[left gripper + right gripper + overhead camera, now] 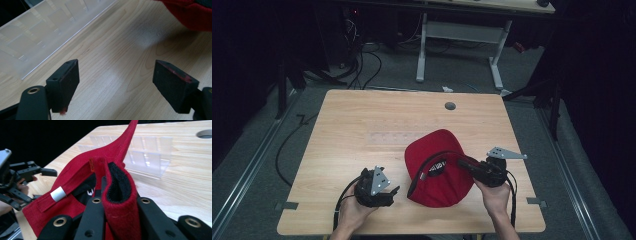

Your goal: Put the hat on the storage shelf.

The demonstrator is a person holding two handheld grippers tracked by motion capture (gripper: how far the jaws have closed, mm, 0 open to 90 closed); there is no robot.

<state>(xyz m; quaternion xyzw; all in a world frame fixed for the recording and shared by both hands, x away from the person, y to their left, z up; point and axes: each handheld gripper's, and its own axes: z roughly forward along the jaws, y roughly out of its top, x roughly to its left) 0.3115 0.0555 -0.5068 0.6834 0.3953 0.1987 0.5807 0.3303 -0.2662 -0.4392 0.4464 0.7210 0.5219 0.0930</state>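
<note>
Right tongs (117,202) clamp the back strap of the red cap (437,170), which lies upside down on the desk (362,125); left tongs (116,85) gape apart beside it, holding nothing. One-sided grip: lifting may let the cap swing or slide free.

The red woven-cloth cap (439,172) looked matt and slightly fuzzy; the pale wooden table (362,125) lay smooth beside a clear, glossy plastic rack (37,35).
</note>
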